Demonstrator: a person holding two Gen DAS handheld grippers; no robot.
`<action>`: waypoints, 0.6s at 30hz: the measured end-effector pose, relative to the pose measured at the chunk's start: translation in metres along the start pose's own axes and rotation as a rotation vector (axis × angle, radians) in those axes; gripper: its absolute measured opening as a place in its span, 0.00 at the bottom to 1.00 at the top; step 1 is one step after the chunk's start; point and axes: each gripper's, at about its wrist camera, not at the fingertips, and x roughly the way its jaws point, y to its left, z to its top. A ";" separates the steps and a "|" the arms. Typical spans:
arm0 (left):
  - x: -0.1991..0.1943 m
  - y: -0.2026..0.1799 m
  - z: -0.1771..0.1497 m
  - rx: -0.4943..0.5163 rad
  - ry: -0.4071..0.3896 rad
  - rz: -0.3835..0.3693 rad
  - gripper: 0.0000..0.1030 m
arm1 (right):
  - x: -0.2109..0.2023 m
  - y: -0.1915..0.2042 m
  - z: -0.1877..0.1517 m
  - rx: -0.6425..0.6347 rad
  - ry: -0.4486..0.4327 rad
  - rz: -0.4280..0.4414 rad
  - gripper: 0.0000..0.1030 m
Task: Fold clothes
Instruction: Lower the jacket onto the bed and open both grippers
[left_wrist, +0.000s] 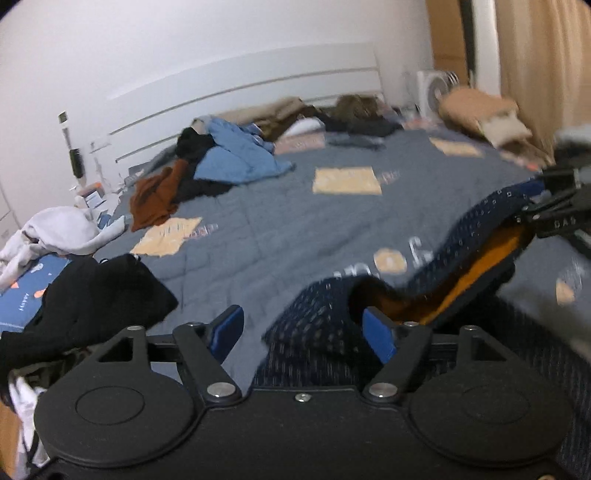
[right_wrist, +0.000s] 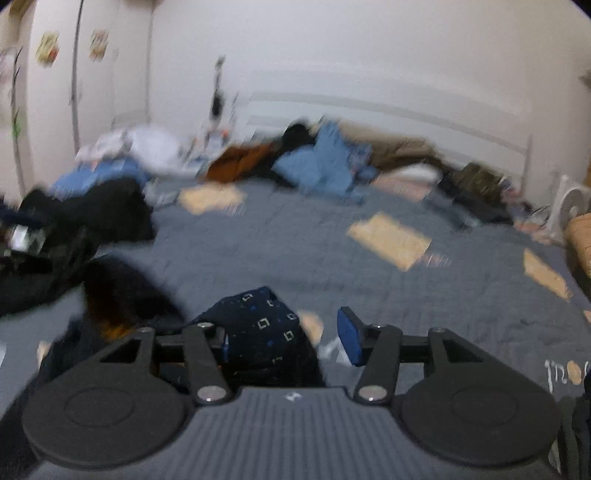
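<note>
Presently, the left gripper is standing well open, its blue pads apart; the near edge of the navy patterned garment is lying between them and against the right-hand pad, but nothing is being pinched. The right gripper is standing about half open, with a navy corner bunched against its left pad and well clear of the other; no grip is being made.

The garment is lying on the grey bed cover, just ahead of both tools. Its long axis is running across the bed from one gripper to the other, its orange-lined opening facing away toward the headboard. Each gripper is sitting at one end, so neither is nearer. Blur is heavy in the right view, so contact there is probable only.

Farther off, unsorted clothes are lying heaped near the headboard.
</note>
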 end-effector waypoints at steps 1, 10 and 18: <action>-0.004 -0.003 -0.006 0.003 0.009 -0.006 0.68 | -0.004 0.002 -0.005 -0.017 0.028 0.010 0.52; -0.026 -0.014 -0.080 -0.117 0.087 -0.021 0.68 | -0.062 0.009 -0.061 -0.014 0.076 0.029 0.53; -0.038 -0.026 -0.144 -0.250 0.180 0.026 0.68 | -0.114 0.003 -0.120 0.212 -0.032 0.041 0.58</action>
